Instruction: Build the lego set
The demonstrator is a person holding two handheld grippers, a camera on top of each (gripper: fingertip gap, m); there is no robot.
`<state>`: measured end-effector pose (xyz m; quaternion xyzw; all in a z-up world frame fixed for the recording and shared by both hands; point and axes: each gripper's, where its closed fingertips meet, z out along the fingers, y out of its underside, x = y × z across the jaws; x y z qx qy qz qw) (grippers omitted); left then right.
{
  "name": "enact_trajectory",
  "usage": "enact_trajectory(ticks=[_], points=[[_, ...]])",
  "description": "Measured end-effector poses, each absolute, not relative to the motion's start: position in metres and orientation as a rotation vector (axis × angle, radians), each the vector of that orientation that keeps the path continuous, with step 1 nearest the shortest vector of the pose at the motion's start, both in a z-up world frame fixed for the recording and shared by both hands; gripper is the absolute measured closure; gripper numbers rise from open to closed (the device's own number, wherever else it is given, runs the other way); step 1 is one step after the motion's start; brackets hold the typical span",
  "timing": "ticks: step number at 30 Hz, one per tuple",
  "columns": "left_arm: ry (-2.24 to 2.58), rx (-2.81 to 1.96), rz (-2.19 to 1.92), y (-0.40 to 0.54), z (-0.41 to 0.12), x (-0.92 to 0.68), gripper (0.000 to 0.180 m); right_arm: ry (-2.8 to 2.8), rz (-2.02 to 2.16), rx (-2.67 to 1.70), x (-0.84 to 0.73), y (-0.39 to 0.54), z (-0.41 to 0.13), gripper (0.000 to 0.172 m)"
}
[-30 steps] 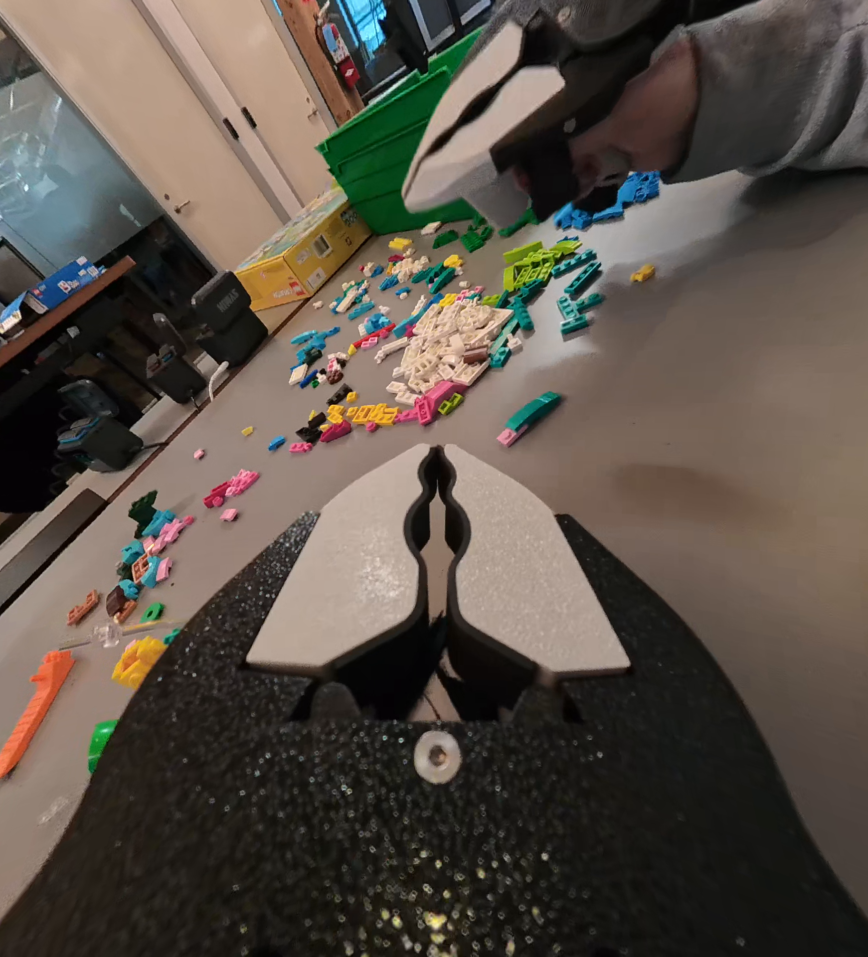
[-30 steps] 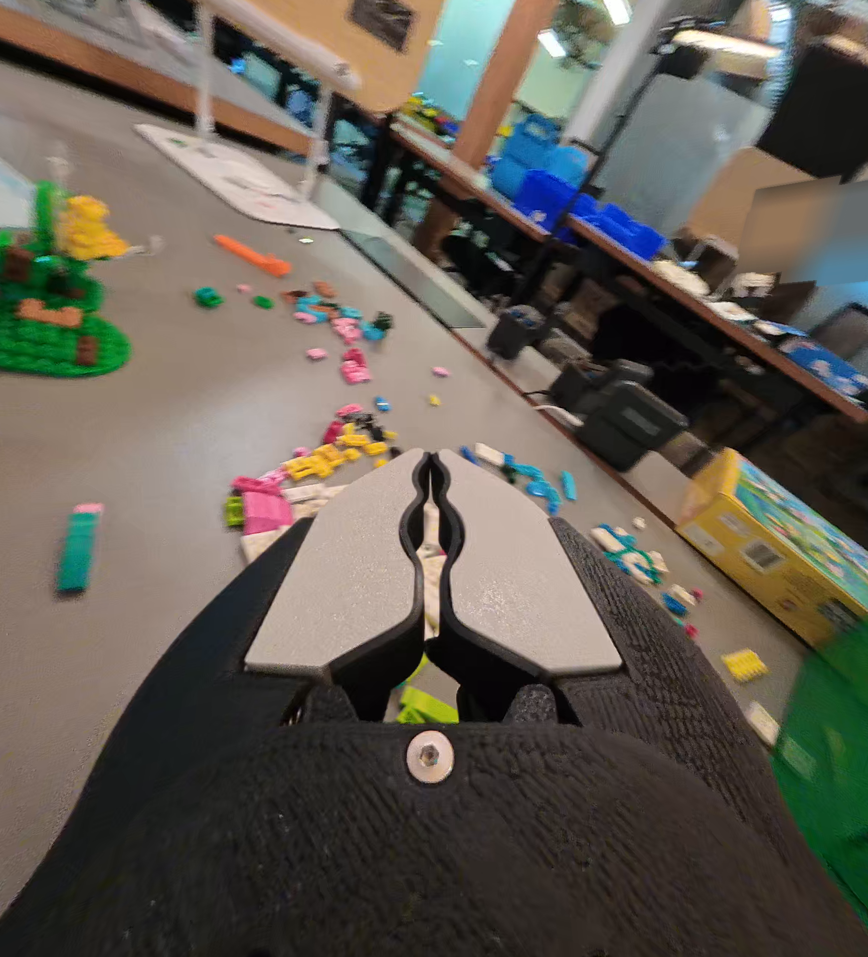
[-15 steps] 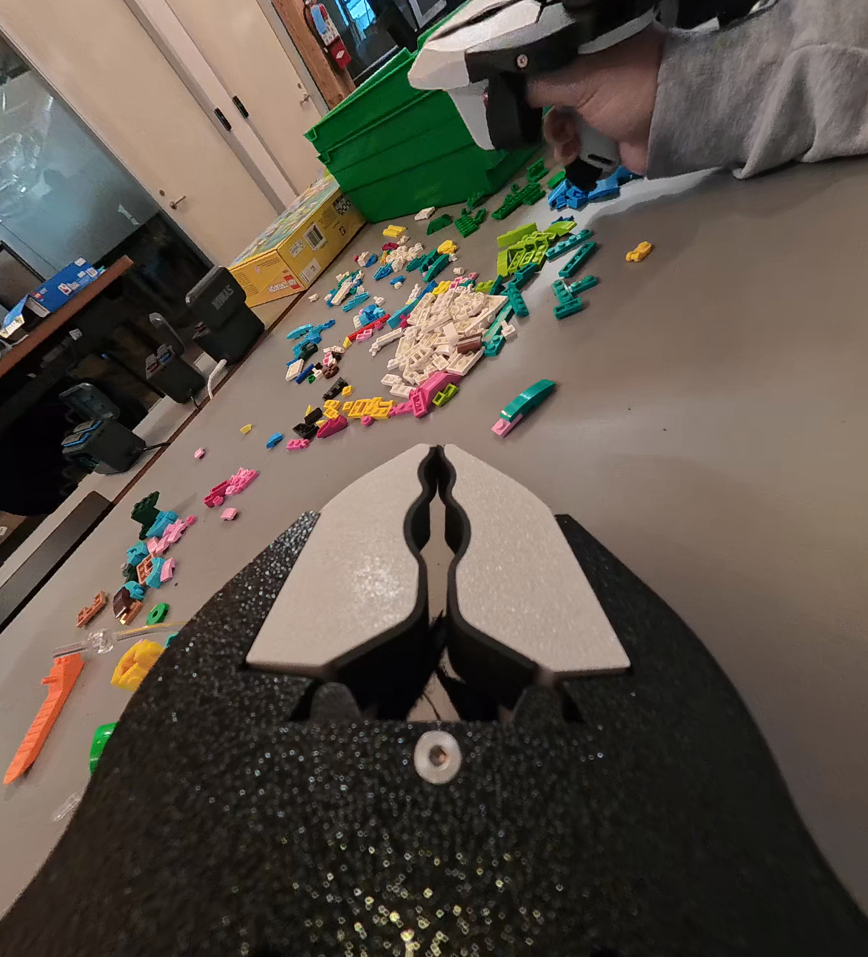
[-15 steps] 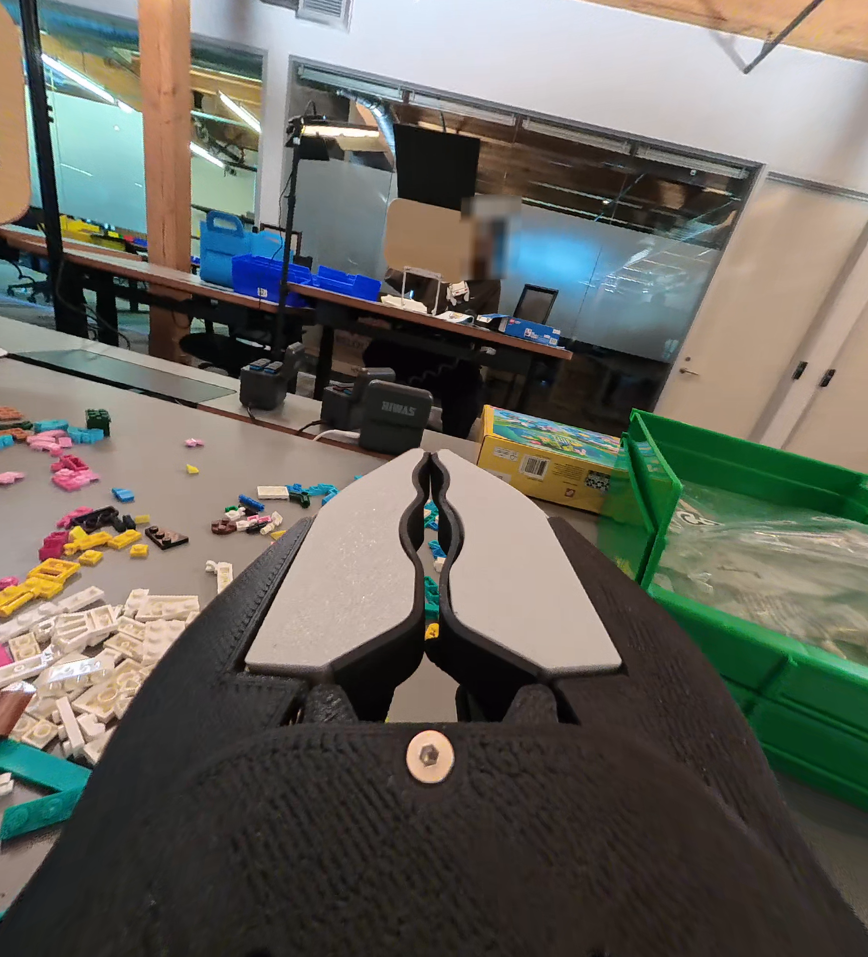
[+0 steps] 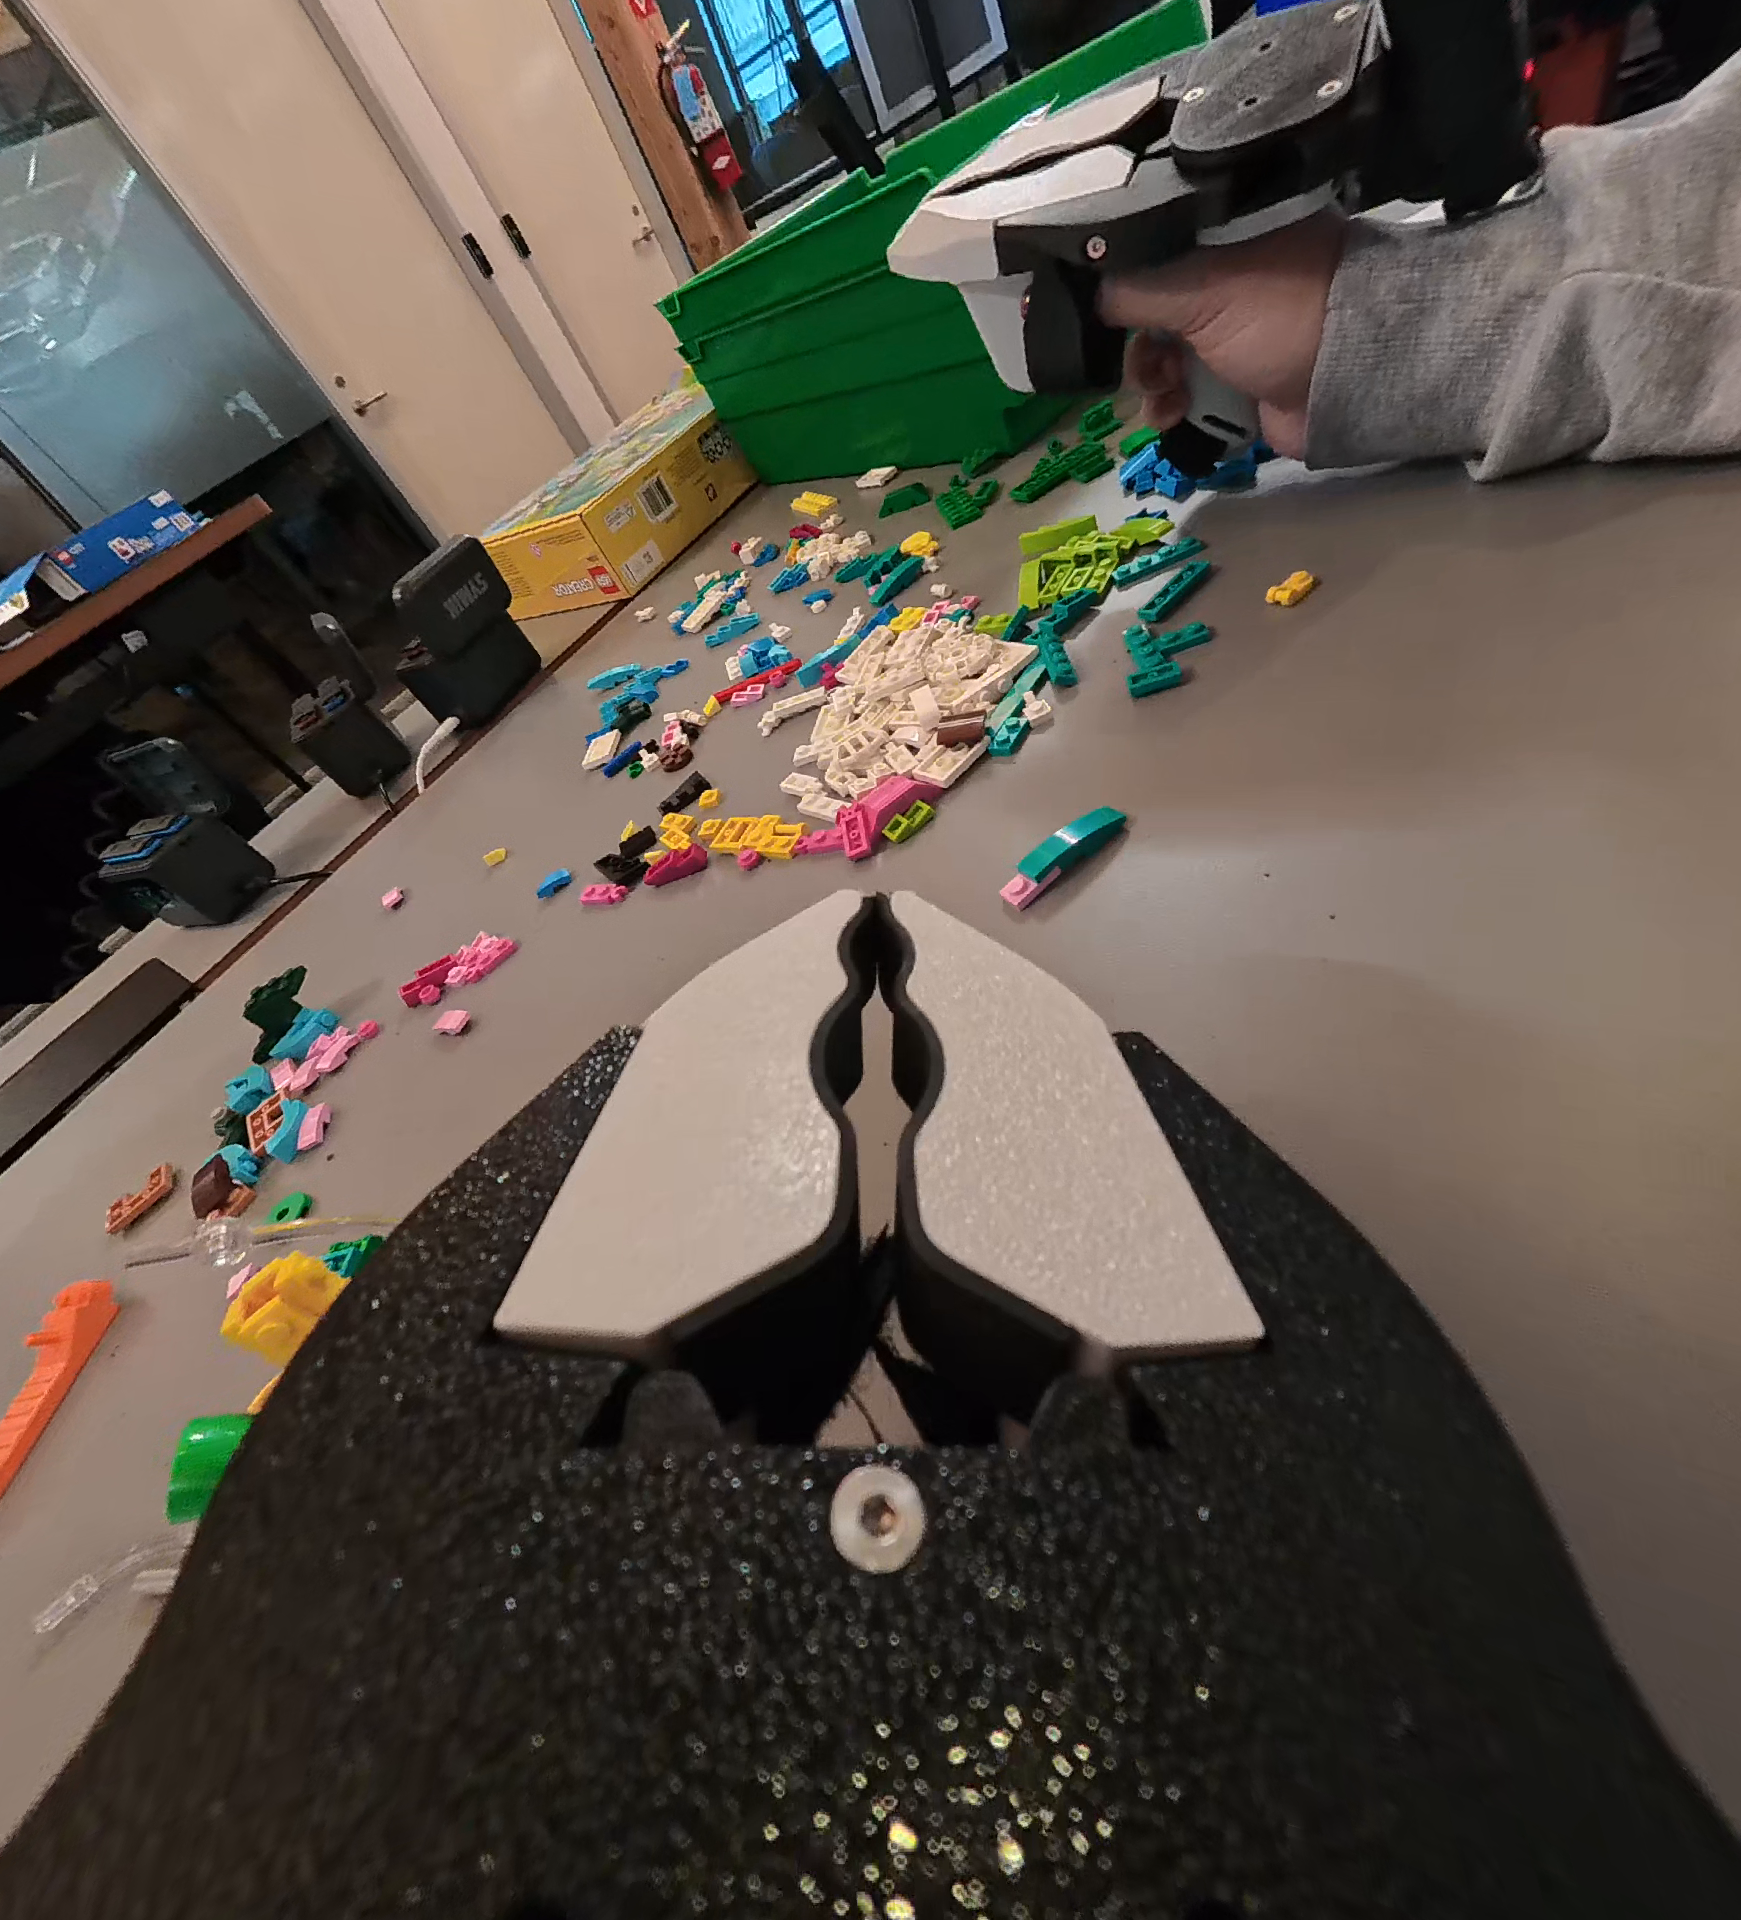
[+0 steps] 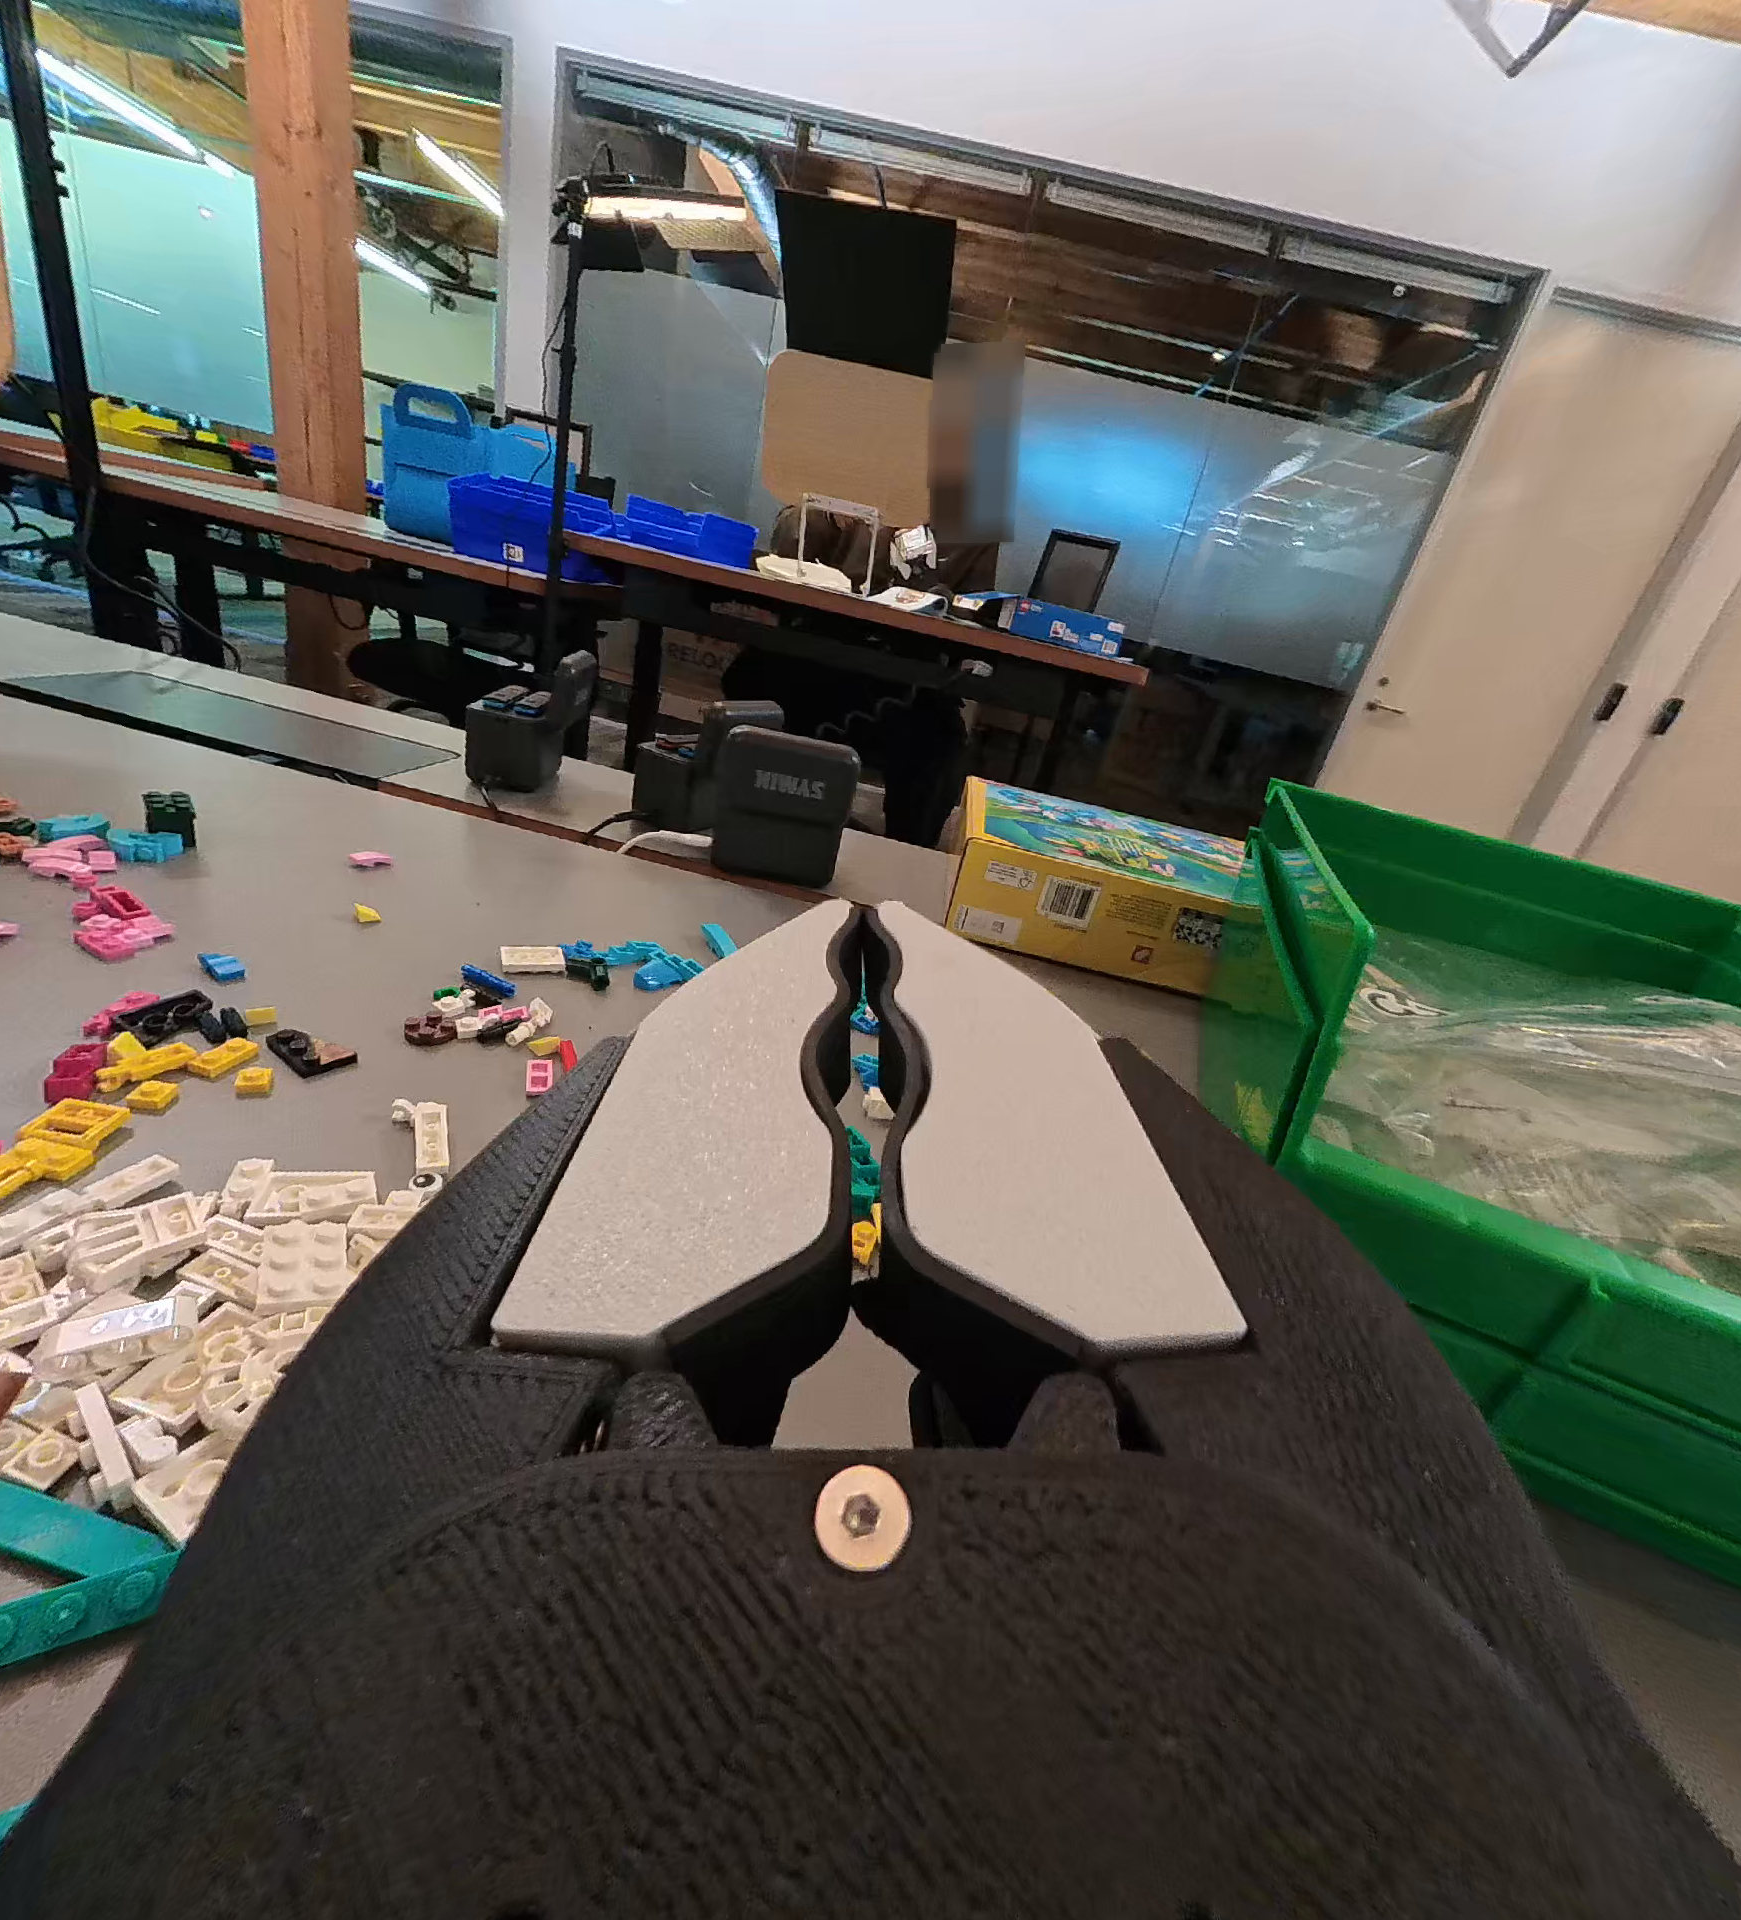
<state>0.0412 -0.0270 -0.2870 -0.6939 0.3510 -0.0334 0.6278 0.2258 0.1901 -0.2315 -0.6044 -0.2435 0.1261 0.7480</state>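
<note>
Both pairs of jaws are pressed together with nothing between them. Ahead and slightly right of the left gripper (image 5: 876, 902), near its tips, lies a curved teal plastic brick on a pink plate (image 5: 1061, 854); farther ahead sits a heap of white plastic bricks (image 5: 907, 707) on the grey table (image 5: 1468, 935). The right gripper (image 6: 861, 909) hangs above that heap (image 6: 170, 1278), with stacked green plastic bins (image 6: 1531, 1226) to its right and a yellow cardboard box (image 6: 1084, 914) just beyond its tips.
</note>
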Motion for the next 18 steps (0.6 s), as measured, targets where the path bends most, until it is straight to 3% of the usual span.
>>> enact_trajectory(ticks=[10, 18], points=[[0.806, -1.601, -0.080, -0.026, -0.288, 0.041, 0.180, -0.467, 0.375, -1.471, 0.252, 0.203, -0.215, 0.172], [0.804, -1.598, -0.079, -0.025, -0.288, 0.040, 0.180, -0.428, 0.260, -1.474, 0.310, 0.206, -0.159, 0.172]])
